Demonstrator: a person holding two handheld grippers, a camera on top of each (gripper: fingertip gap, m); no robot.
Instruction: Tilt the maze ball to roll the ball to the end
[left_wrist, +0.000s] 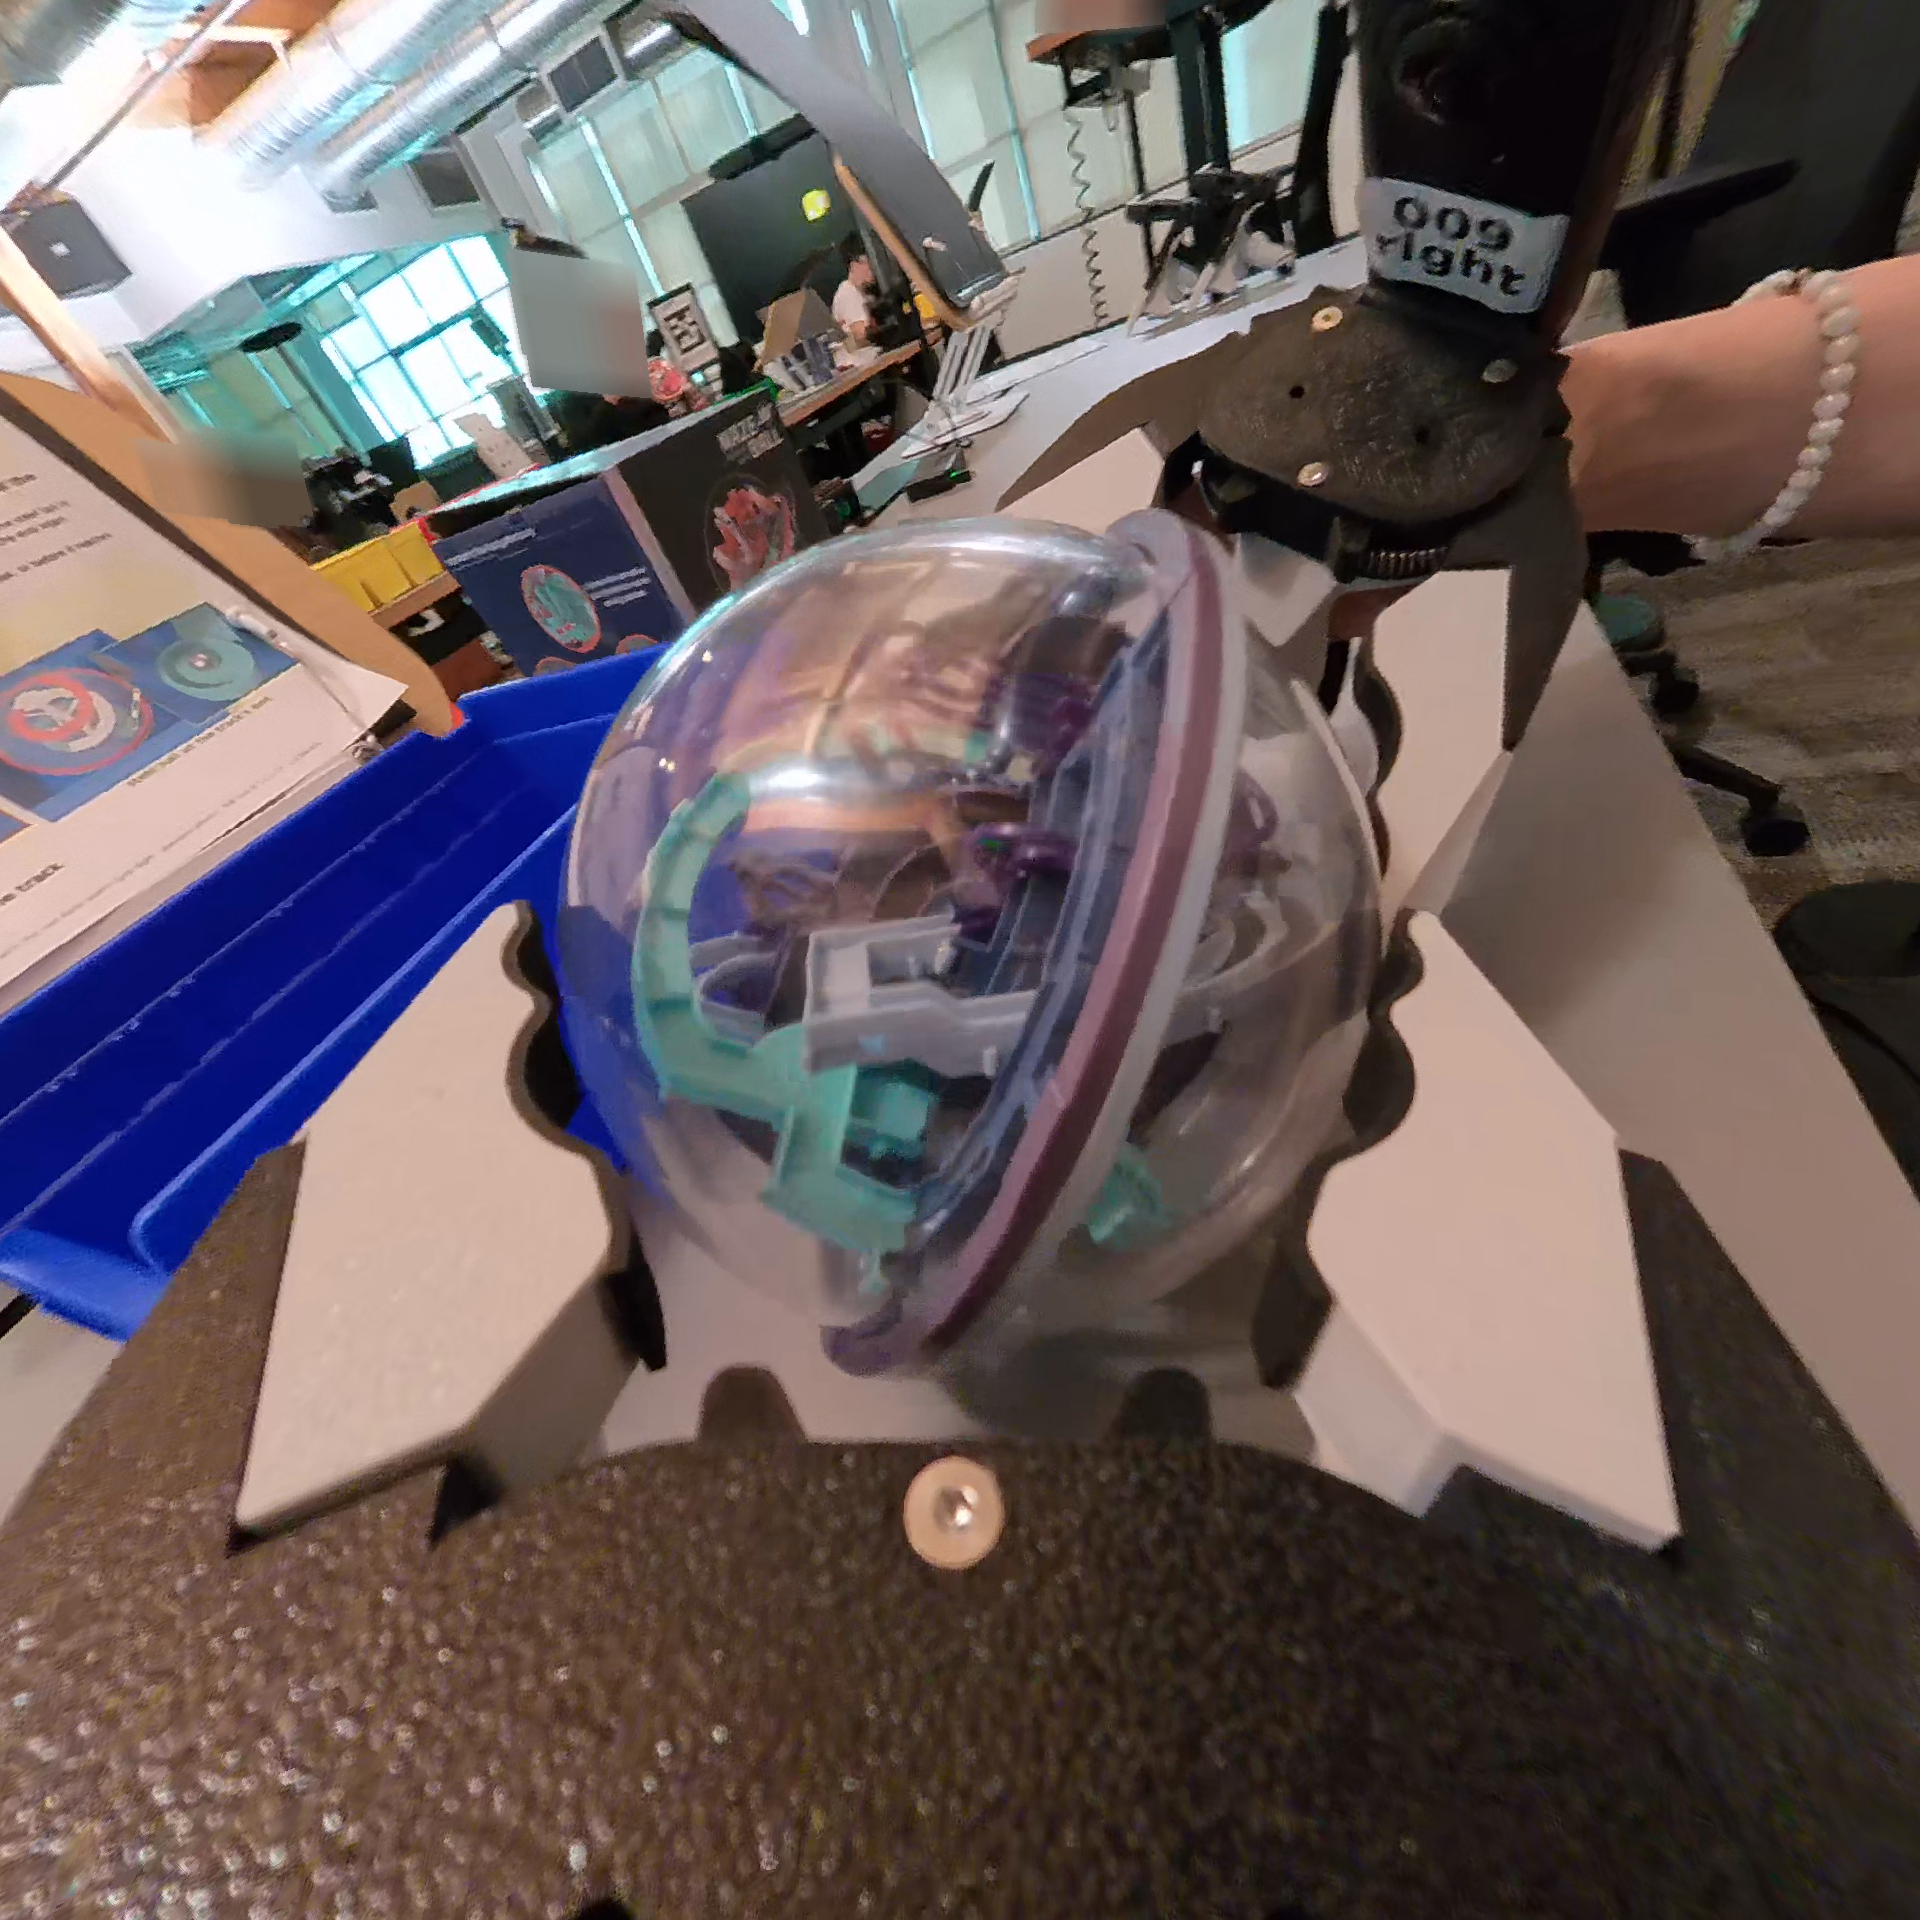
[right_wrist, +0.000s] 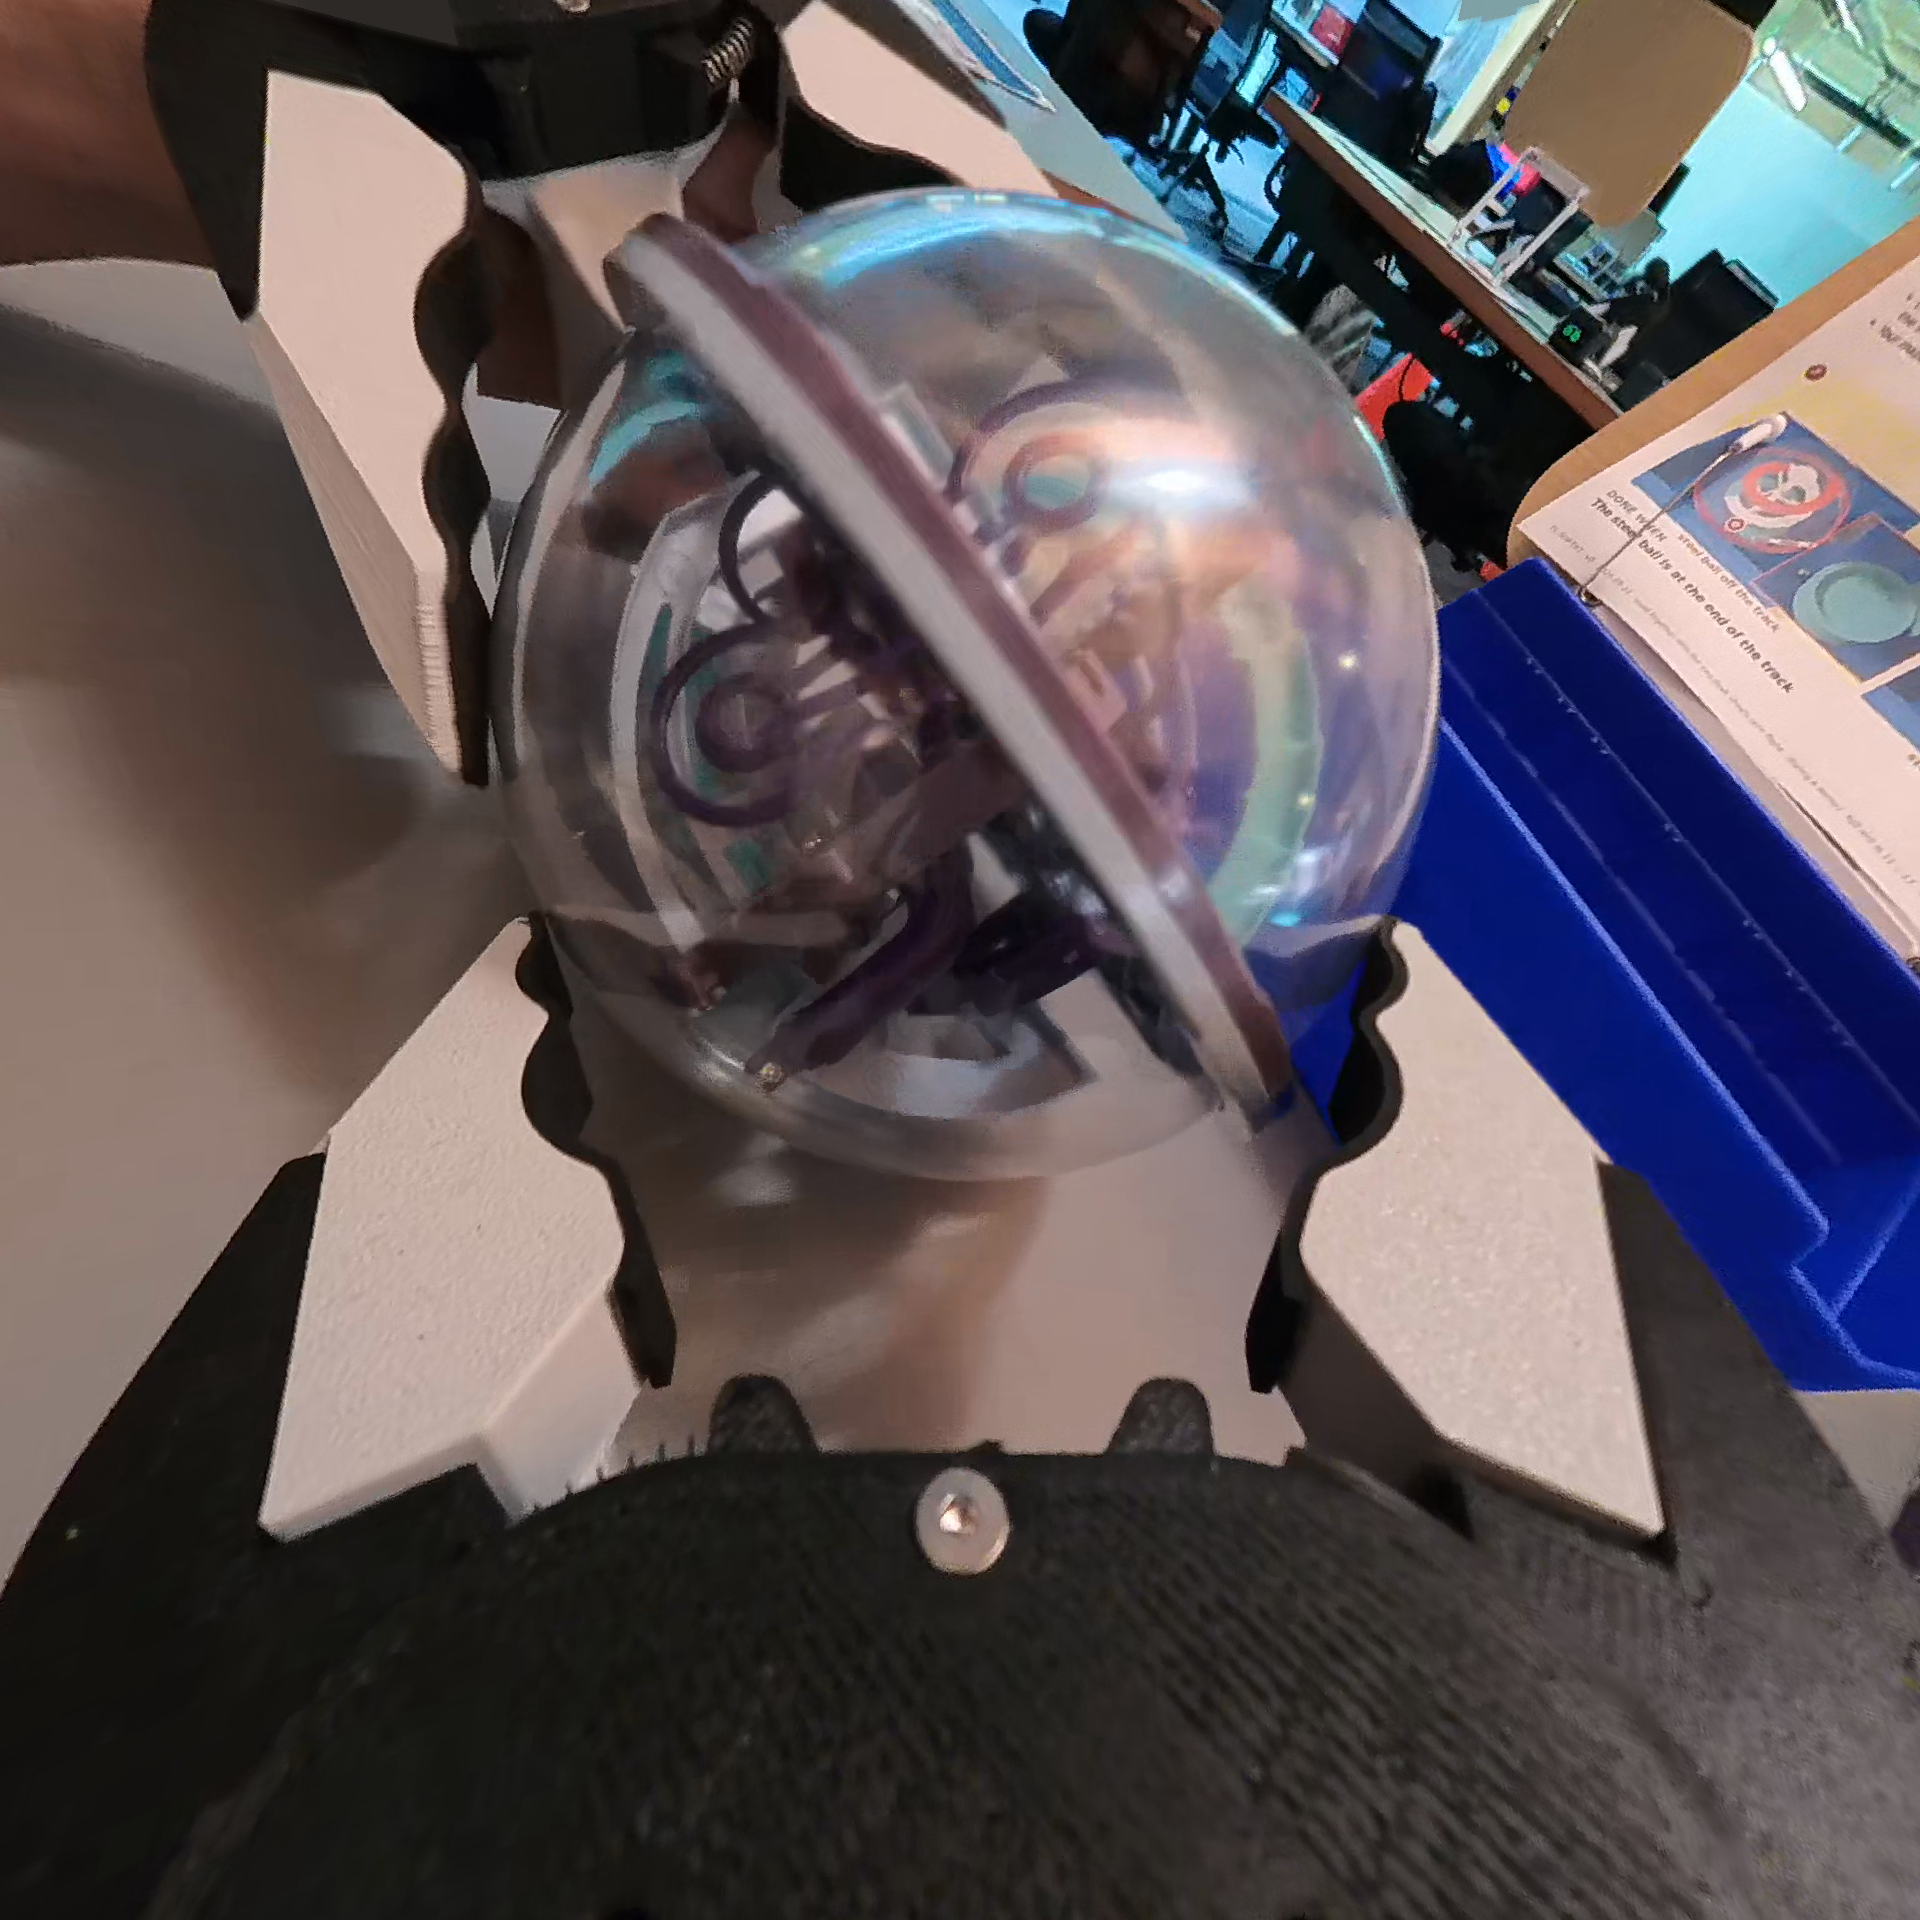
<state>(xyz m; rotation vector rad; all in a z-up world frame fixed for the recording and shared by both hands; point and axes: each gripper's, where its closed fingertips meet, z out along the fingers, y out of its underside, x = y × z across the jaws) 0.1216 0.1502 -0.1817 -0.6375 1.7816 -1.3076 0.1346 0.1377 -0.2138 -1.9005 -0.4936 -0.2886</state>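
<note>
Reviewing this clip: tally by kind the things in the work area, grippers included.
Maze ball: 1
Grippers: 2, left gripper and right gripper, both clamped on the ball
Blue bin: 1
Instruction sheet: 1
Dark printed box: 1
Total: 6

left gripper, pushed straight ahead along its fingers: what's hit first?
Likely the right gripper: past the maze ball that the left gripper grips, it faces back from the far side. Depth unclear.
</note>
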